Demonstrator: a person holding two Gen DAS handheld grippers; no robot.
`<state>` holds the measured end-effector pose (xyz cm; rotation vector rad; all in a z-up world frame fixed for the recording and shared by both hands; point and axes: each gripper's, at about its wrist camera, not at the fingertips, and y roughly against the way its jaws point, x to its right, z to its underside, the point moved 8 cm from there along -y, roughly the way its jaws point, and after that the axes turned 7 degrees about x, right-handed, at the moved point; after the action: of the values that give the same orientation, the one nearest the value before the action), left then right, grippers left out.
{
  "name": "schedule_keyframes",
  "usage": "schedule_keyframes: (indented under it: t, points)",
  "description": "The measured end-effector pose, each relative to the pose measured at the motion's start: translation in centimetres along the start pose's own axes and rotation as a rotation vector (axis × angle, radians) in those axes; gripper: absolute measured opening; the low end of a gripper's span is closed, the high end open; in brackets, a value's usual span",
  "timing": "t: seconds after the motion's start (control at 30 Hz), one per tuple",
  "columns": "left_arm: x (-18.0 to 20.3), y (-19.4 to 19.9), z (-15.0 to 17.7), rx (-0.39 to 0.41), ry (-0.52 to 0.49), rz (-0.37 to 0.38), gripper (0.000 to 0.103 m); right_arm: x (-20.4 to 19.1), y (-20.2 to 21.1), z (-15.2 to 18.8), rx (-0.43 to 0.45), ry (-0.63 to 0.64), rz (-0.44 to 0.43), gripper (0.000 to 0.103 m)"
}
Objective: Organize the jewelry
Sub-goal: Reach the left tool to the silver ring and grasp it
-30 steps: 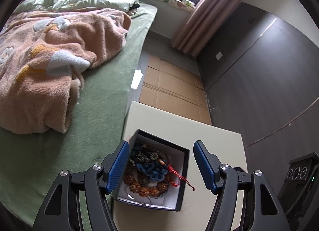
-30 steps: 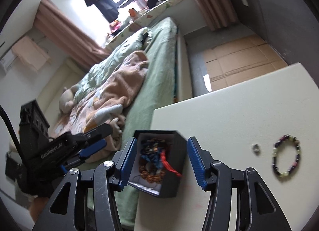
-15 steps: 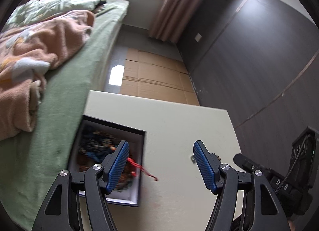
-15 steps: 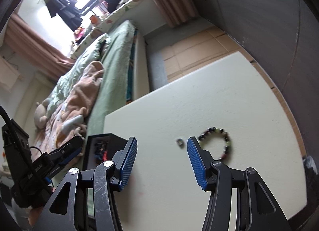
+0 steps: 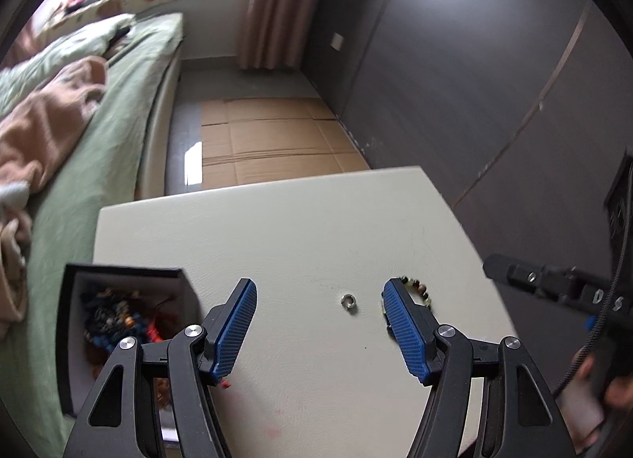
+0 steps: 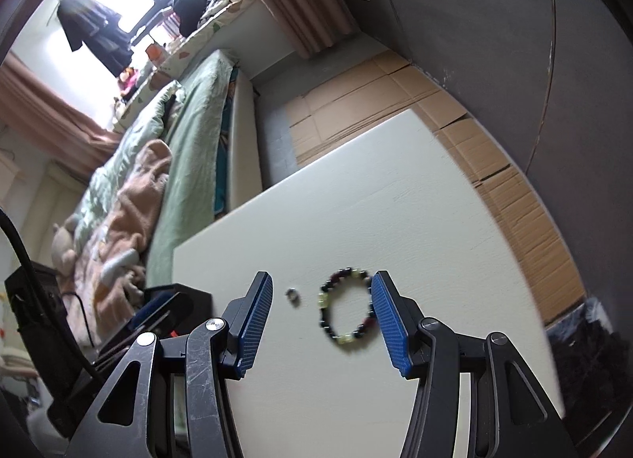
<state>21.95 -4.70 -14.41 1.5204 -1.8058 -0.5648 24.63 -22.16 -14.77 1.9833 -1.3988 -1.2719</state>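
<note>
On the white table (image 5: pixel 300 220) lies a small silver ring (image 5: pixel 348 301), and my left gripper (image 5: pixel 319 329) hovers open just above it with nothing between its blue pads. A dark beaded bracelet (image 5: pixel 419 289) shows partly behind its right finger. The black jewelry box (image 5: pixel 118 299), full of beads and red cord, sits at the table's left edge. In the right wrist view the beaded bracelet (image 6: pixel 348 309) lies between the fingers of my open right gripper (image 6: pixel 322 325), above the table. The ring (image 6: pixel 292 295) rests left of the bracelet, and the box corner (image 6: pixel 190 295) shows behind the left finger.
A bed with a green sheet (image 5: pixel 99 109) and a peach blanket (image 5: pixel 43 121) borders the table's left side. Flattened cardboard (image 5: pixel 269 141) covers the floor beyond the table. A dark wall (image 5: pixel 474 62) runs along the right. A hand (image 5: pixel 593 398) holds the other gripper at lower right.
Both grippers swung right, away from the jewelry box, and now hang over the ring and bracelet. The box has slid toward the left of both views. Neither gripper's opening has changed.
</note>
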Motion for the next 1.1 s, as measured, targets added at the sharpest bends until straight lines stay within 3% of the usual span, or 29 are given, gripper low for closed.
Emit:
schedule_keyframes:
  t: [0.17,0.37,0.6,0.73,0.9,1.0,1.07,1.1]
  points:
    - [1.2,-2.4,1.3,-0.052,-0.068,-0.008,0.055,0.8,-0.7,0.2,-0.050,0.038,0.015,0.053]
    - [1.7,-4.8,2.4,-0.108,-0.119,-0.044,0.046,2.4,-0.7,-0.6,-0.051,0.026,0.038,0.053]
    - [2.4,-6.7,3.9,-0.159,-0.203,-0.082,0.045,4.5,-0.2,-1.6,-0.039,-0.011,0.047,0.053]
    - [2.1,-7.6,4.2,-0.171,-0.216,-0.107,0.036,5.1,-0.3,-2.0,-0.032,-0.021,0.055,0.053]
    - [2.4,-8.0,3.9,-0.149,-0.247,-0.120,0.035,5.1,-0.5,-2.1,-0.034,-0.020,0.058,0.053]
    - [2.8,-8.2,3.8,-0.140,-0.249,-0.102,0.027,5.0,-0.9,-2.1,-0.043,-0.016,0.061,0.053]
    - [3.0,-8.2,3.8,-0.135,-0.256,-0.091,0.013,4.9,-1.1,-2.0,-0.047,-0.012,0.064,0.053]
    - [3.1,-8.2,3.8,-0.135,-0.258,-0.089,0.014,4.9,-1.1,-2.0,-0.046,-0.012,0.067,0.053]
